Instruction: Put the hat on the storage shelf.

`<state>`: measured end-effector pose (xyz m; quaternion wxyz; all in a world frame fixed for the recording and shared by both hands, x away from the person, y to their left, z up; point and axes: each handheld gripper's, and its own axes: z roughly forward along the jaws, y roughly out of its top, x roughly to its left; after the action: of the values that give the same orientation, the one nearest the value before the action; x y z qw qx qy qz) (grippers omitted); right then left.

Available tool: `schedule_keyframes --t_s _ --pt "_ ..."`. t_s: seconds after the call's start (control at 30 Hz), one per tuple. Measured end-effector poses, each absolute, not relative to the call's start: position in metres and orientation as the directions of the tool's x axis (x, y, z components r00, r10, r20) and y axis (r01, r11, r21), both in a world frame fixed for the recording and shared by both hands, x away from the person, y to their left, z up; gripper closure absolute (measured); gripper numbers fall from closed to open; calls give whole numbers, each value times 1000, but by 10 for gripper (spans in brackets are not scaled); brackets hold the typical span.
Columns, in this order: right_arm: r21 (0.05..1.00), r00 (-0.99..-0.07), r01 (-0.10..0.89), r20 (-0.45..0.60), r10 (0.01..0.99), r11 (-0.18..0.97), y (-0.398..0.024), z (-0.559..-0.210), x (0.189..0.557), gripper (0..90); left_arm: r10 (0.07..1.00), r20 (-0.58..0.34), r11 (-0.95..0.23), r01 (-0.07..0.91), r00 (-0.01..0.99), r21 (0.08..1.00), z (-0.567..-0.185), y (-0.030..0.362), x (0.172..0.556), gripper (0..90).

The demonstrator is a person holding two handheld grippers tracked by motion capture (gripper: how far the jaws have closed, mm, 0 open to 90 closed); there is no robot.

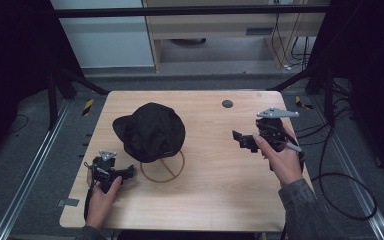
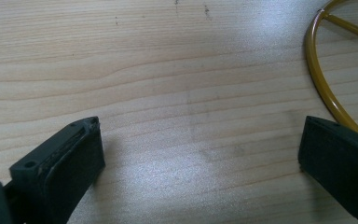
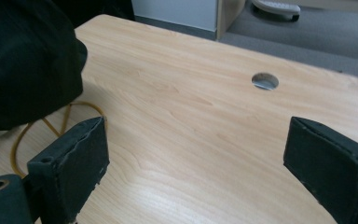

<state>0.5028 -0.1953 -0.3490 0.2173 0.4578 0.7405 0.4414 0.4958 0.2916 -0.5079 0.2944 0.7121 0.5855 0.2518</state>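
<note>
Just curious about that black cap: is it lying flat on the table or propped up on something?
Propped up. The black cap sits over a yellow wire stand, whose ring base shows on the table beneath it.

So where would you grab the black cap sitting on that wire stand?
Probably the brim, which juts flat toward the table's far left, from the left gripper's side. The domed crown of the black cap gives open jaws no edge.

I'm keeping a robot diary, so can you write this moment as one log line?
left gripper: open, by stand ring | right gripper: open, above table | black cap: on stand, untouched
</note>
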Motion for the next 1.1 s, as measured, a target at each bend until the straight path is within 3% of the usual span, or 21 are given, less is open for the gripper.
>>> schedule_keyframes --t_s 0.43,1.1 --pt "812 -432 568 155 888 135 -207 -405 498 83 982 14 -142 686 188 714 -508 292 496 0" --pt "731 -409 664 180 894 156 -199 -465 490 101 979 15 -152 683 202 714 -508 291 493 0"
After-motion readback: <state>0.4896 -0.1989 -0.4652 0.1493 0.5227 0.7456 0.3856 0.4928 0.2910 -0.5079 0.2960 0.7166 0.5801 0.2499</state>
